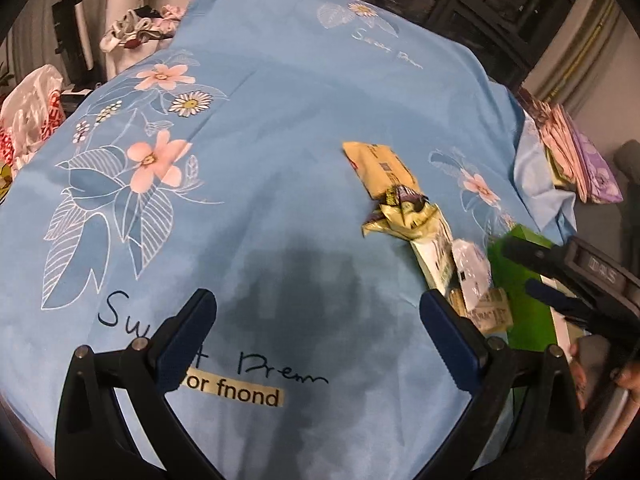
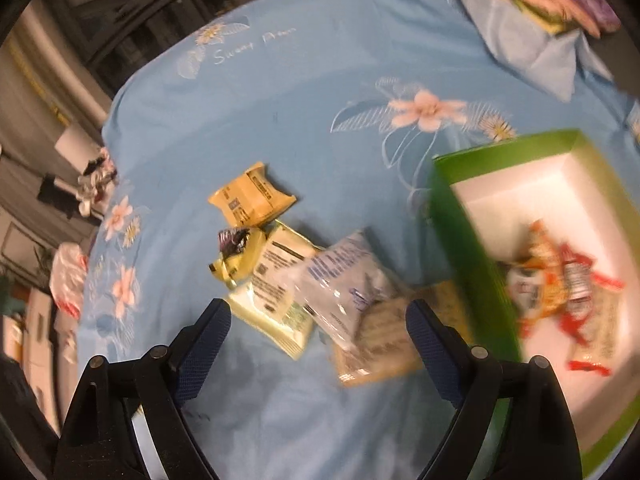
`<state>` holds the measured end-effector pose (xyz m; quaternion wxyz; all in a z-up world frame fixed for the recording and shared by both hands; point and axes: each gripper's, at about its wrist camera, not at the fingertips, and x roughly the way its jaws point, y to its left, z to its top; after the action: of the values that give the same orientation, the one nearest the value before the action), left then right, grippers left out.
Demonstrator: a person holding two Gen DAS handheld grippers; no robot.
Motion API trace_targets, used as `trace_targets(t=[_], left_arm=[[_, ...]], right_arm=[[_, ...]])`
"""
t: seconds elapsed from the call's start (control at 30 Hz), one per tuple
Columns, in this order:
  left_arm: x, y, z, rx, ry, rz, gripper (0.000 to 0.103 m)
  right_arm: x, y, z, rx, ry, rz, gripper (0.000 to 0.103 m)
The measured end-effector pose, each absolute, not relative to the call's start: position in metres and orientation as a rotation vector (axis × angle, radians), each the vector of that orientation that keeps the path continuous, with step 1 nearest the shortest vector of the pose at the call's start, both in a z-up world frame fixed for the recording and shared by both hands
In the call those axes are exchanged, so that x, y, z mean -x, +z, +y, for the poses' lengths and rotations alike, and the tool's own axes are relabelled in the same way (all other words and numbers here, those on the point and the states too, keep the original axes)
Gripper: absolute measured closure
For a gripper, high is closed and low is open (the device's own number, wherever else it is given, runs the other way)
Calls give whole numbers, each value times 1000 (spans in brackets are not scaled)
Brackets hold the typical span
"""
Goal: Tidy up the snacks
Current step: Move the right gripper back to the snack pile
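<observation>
Light blue floral sheet covers the whole surface that carries the items; whether a bed or a worktop lies beneath cannot be told. Folded fabrics in pink and purple sit at its far right edge. Green box, white inside, stands open near the right edge and holds orange and red snack packets. Remaining snacks lie in a loose row just left of the box, overlapping: a clear bag with blue print on top of a pale green packet, a tan packet touching the box wall, a crumpled wrapper with purple, and a yellow packet farthest out. Left tool: jaws apart, nothing between them, above bare sheet. Right tool: jaws apart, empty, over the clear bag and tan packet; view blurred
</observation>
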<state>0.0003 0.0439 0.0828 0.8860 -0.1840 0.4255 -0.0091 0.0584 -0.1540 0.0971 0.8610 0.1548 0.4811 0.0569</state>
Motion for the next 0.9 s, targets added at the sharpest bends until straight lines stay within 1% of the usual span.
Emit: trace_targets(t=[0.07,0.13,0.23,0.33,0.37,0.4,0.5,0.6,0.67,0.7,0.73,0.77,0.8,0.9], left_arm=[[-2,84,46,407,-34,880,2],[-2,85,48,430,-51,875,2],[-4,85,49,436,-23,868,2],[-6,84,52,431,23,865,3],[-7,83,52,431,19,870,3],[-8,82,53,435,15,875,4],[-8,80,52,440,11,882,4],[-7,81,50,423,13,879,4],[-6,81,50,418,9,879,6],[-6,81,50,418,9,879,7],[-6,81,51,420,12,878,9],[-5,81,53,425,17,876,10],[-5,80,55,430,27,878,10],[-7,79,57,445,30,886,10]], right_arm=[[-70,88,-153,-362,96,1034,18],[-84,80,-151,-334,40,1059,22],[-100,68,-147,-250,-35,1082,23],[-106,60,-152,-282,-23,1096,27],[-106,60,-153,-283,-27,1097,40],[-108,59,-153,-276,-27,1106,44],[-103,59,-156,-282,-10,1095,52],[-92,64,-156,-273,14,1078,56],[-89,69,-155,-261,37,1066,76],[-81,77,-154,-253,56,1053,78],[-76,81,-152,-251,72,1043,83],[-70,86,-150,-247,95,1033,99],[-64,90,-147,-243,124,1024,102],[-49,96,-140,-219,191,1013,102]])
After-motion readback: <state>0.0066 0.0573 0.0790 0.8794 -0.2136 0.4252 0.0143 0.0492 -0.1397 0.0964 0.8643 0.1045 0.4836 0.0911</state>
